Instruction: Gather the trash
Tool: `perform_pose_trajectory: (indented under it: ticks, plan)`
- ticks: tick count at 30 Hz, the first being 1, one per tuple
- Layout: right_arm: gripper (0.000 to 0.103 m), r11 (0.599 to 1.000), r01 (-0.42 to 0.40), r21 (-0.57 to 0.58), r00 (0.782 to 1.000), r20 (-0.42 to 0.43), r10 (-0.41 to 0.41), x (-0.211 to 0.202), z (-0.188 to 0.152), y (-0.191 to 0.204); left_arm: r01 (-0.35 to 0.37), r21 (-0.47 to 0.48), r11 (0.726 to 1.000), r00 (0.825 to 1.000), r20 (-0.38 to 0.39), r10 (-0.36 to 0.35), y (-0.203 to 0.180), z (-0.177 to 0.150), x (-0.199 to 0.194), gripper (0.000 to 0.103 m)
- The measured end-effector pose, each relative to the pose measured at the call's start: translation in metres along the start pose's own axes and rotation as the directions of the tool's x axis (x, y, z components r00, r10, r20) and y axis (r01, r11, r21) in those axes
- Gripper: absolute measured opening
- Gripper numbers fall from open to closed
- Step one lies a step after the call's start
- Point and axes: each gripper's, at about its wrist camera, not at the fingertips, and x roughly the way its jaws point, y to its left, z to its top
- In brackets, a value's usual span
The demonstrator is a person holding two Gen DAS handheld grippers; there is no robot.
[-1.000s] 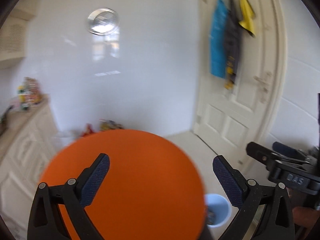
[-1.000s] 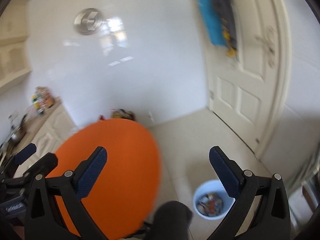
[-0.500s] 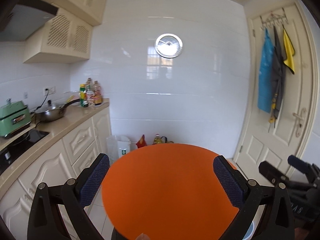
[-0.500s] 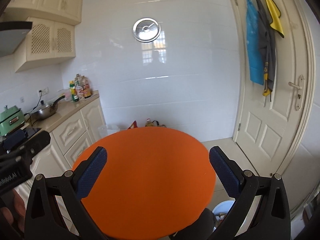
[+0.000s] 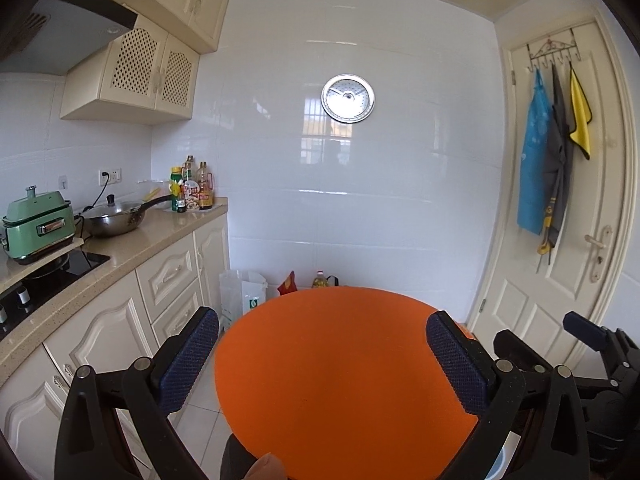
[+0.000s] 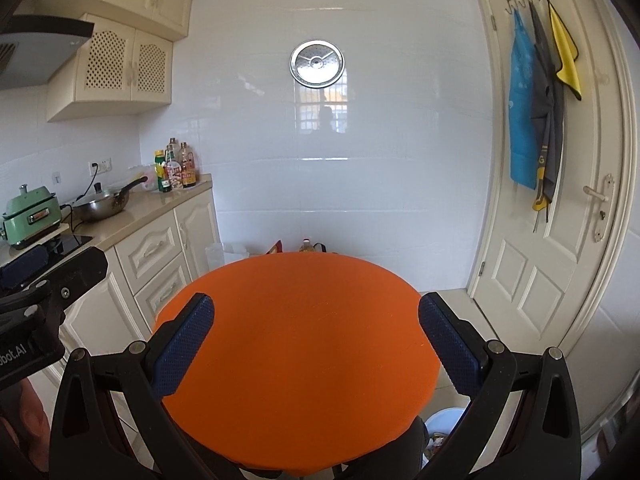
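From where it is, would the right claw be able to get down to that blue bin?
Probably yes: the bin sits on the floor just below the open right claw, beside the orange table, though the table edge partly covers it.

Each gripper, the left gripper (image 5: pixel 322 364) and the right gripper (image 6: pixel 316 352), is a black plastic frame of two angular arms with triangular cut-outs, and silver screw heads sit at the joints just behind the fingers. The fingers (image 5: pixel 188 364) carry dark blue pads with a fine knobbly texture on the faces turned inward across the gap. In the right wrist view the left gripper's black body, off to the left of the claw, bears white lettering ending in "bot.AI" (image 6: pixel 12 358).
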Motion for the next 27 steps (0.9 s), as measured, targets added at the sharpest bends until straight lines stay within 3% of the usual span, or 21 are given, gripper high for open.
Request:
perform_pose_trajectory:
  ticks: [16, 27]
  plan:
    - [0.103, 1.000, 0.005, 0.011, 1.000, 0.001, -0.005, 0.001, 0.003, -0.005, -0.002, 0.018, 1.000, 1.000, -0.009, 0.002, -0.005, 0.025, 0.016, 0.102]
    - [0.103, 1.000, 0.001, 0.015, 1.000, 0.001, -0.001, 0.001, 0.000, -0.007, 0.001, 0.030, 1.000, 1.000, -0.002, -0.001, -0.013, 0.018, 0.016, 0.102]
